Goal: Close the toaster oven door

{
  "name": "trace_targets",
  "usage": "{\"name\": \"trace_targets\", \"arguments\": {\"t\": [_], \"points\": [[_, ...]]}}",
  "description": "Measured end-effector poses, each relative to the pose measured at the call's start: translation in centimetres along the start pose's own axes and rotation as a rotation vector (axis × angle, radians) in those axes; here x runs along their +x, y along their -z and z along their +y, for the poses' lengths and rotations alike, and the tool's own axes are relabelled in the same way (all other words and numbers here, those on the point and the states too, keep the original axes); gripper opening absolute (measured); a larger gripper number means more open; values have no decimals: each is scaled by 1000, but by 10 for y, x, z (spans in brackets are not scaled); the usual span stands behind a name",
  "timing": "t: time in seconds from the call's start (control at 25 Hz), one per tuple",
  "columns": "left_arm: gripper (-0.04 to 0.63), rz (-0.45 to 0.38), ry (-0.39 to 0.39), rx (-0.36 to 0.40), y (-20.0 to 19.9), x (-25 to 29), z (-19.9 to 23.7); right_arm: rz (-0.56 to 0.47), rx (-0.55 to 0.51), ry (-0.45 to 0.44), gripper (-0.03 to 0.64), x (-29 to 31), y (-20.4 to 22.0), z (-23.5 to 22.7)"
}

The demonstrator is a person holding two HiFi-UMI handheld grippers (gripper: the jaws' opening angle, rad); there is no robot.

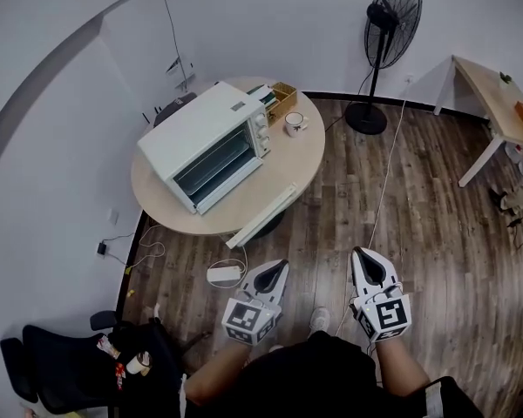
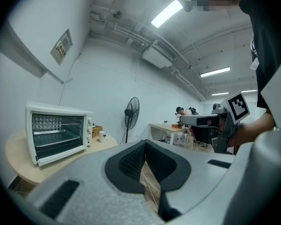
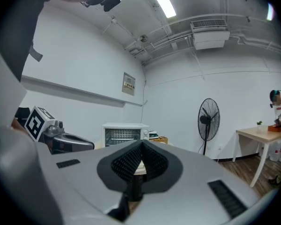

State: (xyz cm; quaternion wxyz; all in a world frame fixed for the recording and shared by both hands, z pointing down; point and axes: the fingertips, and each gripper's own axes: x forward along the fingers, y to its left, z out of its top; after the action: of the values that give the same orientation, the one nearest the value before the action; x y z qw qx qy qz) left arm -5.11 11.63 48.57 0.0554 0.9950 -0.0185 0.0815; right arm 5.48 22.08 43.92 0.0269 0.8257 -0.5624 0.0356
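The white toaster oven (image 1: 205,138) stands on a round wooden table (image 1: 301,159), its glass front facing me. In the left gripper view the toaster oven (image 2: 56,132) shows its wire racks plainly, and its door seems to lie folded down at the bottom front. It also shows far off in the right gripper view (image 3: 124,135). My left gripper (image 1: 279,268) (image 2: 145,142) and right gripper (image 1: 359,255) (image 3: 141,144) are both shut and empty. They are held side by side over the wooden floor, well short of the table.
A mug (image 1: 294,124) and a small wooden box (image 1: 281,98) sit beside the oven. A long white bar (image 1: 263,216) lies at the table's near edge. A standing fan (image 1: 388,33), a desk (image 1: 497,103), a floor power strip (image 1: 224,275) and a black chair (image 1: 61,368) surround the area.
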Motion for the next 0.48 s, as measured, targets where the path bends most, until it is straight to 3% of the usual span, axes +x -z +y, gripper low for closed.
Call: {"name": "trace_targets", "arguments": {"t": [0.48], "points": [[3,7,-85,-2,-15,71,10,-8,18,-73,-3,47,-2,-73]]}}
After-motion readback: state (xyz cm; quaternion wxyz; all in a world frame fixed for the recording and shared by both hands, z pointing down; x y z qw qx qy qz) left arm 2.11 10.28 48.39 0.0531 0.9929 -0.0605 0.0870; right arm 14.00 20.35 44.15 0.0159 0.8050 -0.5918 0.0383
